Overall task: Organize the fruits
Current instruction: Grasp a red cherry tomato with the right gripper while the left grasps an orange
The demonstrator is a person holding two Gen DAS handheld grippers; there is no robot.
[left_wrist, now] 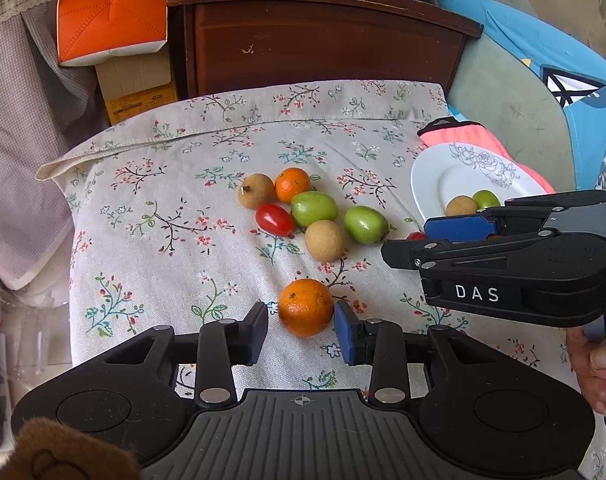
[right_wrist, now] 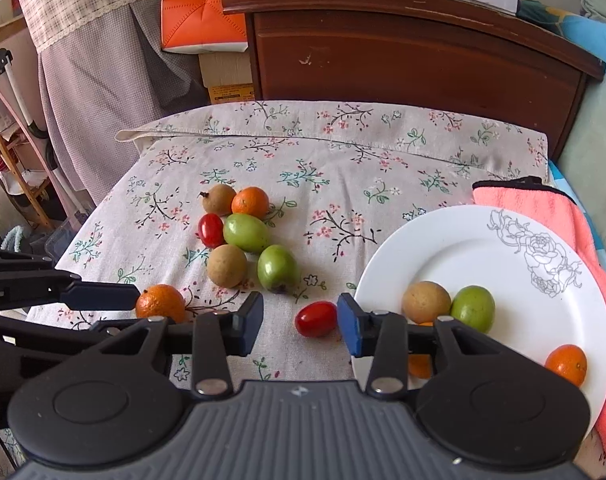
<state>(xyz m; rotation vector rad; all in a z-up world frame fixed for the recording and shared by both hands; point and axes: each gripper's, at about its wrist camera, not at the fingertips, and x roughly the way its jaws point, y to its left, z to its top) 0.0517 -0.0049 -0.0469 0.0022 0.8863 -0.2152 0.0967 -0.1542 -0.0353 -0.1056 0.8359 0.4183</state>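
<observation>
The left tool (left_wrist: pixel 301 330) sits low over the flowered tabletop (left_wrist: pixel 175 208) with a small orange (left_wrist: pixel 305 307) right between its two blue pads. The pads are narrow. The right pad looks like it touches the orange, but a thin gap shows at the left pad, so I think it is not gripped yet. The orange lies straight ahead at 12 o'clock and is round, so it has no long side to line up with.

The right tool (right_wrist: pixel 300 326) is a bit wider and holds nothing. A red tomato (right_wrist: pixel 315 319) lies between its pads, closer to the right pad, with its long side across the gap. The white plate (right_wrist: pixel 483 240) is at 2 o'clock from this tool, so the right hand is nearer to it.

The right view shows four fruits on the plate. The left view shows only two there, but shows the orange whole. A pile of six fruits (left_wrist: pixel 315 210) waits at 12 o'clock
</observation>
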